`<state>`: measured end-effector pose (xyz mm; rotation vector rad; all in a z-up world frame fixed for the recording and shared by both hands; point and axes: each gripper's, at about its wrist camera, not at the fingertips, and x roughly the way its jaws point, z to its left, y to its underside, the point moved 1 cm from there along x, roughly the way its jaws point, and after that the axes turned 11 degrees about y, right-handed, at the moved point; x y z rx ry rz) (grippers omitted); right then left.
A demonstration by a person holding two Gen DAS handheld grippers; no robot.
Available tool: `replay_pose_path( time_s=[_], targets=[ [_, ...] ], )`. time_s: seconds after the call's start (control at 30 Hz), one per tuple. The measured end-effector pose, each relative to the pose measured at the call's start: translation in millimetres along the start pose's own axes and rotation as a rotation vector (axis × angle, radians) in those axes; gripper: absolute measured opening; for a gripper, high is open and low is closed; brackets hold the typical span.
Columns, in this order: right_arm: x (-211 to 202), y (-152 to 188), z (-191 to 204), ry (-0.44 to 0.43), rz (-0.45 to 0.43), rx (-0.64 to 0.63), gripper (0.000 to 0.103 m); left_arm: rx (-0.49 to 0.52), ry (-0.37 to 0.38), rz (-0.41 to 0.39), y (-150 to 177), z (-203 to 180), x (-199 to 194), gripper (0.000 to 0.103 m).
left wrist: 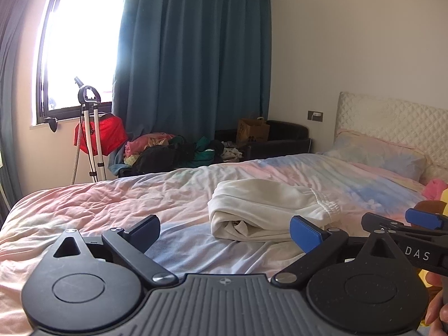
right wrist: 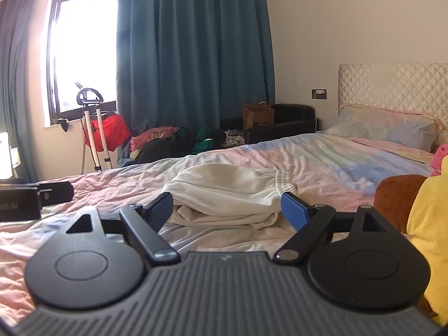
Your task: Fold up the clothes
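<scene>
- Both tongs hang spread and empty just above the bed [left wrist: 84, 204]: the left tongs [left wrist: 224, 231] in the foreground of the left wrist view, the right tongs [right wrist: 226, 210] likewise in the right wrist view, with nothing pinched between either pair of blue pads.
- Just beyond them, at 12 o'clock from the right tongs and about 1 o'clock from the left, a cream garment [right wrist: 226, 193] lies on the pastel bedding as a compact folded bundle, its elastic waistband [right wrist: 285, 186] turned toward 2 o'clock.
- Judged from that, this piece looks all but finished; the step in hand seems to be a release or a pause between items.
- The next move likely calls for either a tidying pinch on the loose layers at the bundle's near edge or a reach for fresh laundry.
- Farther off, at 11 o'clock, a heap of clothes [left wrist: 168, 151] sits beyond the bed under the blue curtain [left wrist: 196, 56].
</scene>
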<state>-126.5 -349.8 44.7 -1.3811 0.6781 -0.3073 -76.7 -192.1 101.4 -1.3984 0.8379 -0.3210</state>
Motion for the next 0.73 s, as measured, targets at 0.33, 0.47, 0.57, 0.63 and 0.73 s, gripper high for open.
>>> replay_pose_path(
  time_s=[0.33, 0.47, 0.57, 0.63, 0.73],
  targets=[
    [3, 1, 0, -0.004, 0.021, -0.004, 0.086, 0.014, -0.029, -0.001, 2, -5, -2, 0.101],
    [4, 2, 1, -0.003, 0.026, -0.008, 0.086, 0.055, -0.05, -0.018, 2, -11, -5, 0.103],
    [3, 2, 3, -0.001, 0.024, -0.015, 0.086, 0.048, -0.039, -0.021, 2, -12, -5, 0.103],
    [2, 2, 4, 0.0, 0.023, -0.019, 0.086, 0.044, -0.044, -0.021, 2, -12, -6, 0.103],
    [1, 2, 6, 0.003, 0.021, -0.027, 0.086, 0.038, -0.047, -0.016, 2, -11, -5, 0.103]
  ],
)
